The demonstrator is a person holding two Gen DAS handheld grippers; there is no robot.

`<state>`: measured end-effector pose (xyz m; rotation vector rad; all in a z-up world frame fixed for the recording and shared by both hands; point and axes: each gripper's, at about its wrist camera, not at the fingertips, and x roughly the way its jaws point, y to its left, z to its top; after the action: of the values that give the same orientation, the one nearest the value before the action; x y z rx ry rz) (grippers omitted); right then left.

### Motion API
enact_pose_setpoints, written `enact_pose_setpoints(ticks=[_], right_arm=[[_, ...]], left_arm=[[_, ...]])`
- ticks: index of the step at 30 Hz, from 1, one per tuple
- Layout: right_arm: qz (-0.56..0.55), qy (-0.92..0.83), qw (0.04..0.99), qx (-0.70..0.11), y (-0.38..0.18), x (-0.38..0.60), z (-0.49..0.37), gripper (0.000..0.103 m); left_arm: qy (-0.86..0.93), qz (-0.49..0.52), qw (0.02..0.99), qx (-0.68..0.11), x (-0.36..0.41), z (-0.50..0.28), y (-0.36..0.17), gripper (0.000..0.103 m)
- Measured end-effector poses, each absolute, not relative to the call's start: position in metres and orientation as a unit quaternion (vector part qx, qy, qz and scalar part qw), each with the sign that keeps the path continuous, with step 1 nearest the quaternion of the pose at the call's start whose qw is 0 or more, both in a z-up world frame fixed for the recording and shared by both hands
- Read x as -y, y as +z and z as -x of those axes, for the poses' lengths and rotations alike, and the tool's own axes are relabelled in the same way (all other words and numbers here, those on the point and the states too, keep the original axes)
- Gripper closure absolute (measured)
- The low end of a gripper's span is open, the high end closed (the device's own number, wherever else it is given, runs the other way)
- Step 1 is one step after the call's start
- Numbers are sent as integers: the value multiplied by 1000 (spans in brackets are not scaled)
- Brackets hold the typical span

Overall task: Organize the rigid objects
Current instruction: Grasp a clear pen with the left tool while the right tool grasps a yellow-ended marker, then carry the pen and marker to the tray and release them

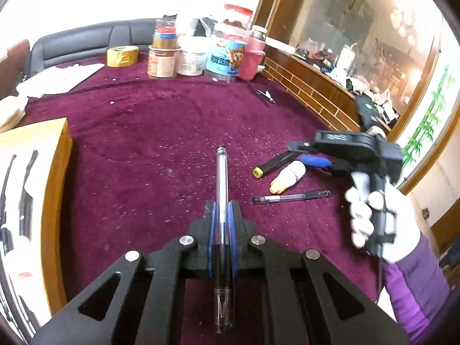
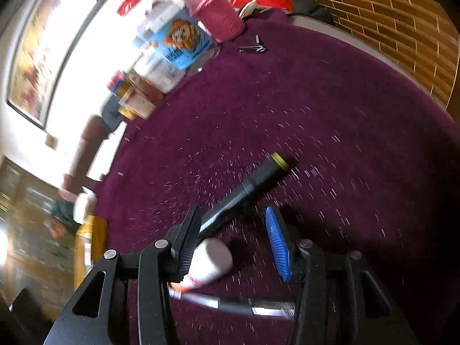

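My left gripper (image 1: 222, 205) is shut on a clear pen with a black grip (image 1: 222, 189), which points forward between the blue pads above the purple cloth (image 1: 149, 143). To the right on the cloth lie a black marker with a yellow end (image 1: 271, 165), a small white bottle with an orange cap (image 1: 287, 176) and a second clear pen (image 1: 290, 197). My right gripper (image 1: 310, 155) is open just above them. In the right wrist view its open fingers (image 2: 235, 238) straddle the marker (image 2: 250, 187) and the white bottle (image 2: 211, 261); the second pen (image 2: 230, 302) lies just below.
A yellow box (image 1: 37, 189) stands at the left. Jars, a tape roll (image 1: 122, 55) and a pink bottle (image 1: 253, 54) stand at the back of the table. A nail clipper (image 1: 265, 95) lies near the brown tiled wall (image 1: 310, 95) at the right.
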<state>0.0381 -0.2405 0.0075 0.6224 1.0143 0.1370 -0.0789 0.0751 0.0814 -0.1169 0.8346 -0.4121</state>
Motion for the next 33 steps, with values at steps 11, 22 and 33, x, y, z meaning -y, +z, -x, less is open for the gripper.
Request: enact_pose_setpoints(ticks=[11, 22, 33], right_arm=[[-120, 5, 849, -514, 15, 156, -64, 59], [-101, 37, 850, -516, 21, 135, -41, 90], [-131, 110, 855, -490, 47, 113, -6, 90]], left_arm=[[-160, 102, 899, -396, -133, 93, 82, 97], [-122, 84, 908, -391, -144, 106, 81, 97], [-106, 71, 917, -377, -150, 124, 90, 97]])
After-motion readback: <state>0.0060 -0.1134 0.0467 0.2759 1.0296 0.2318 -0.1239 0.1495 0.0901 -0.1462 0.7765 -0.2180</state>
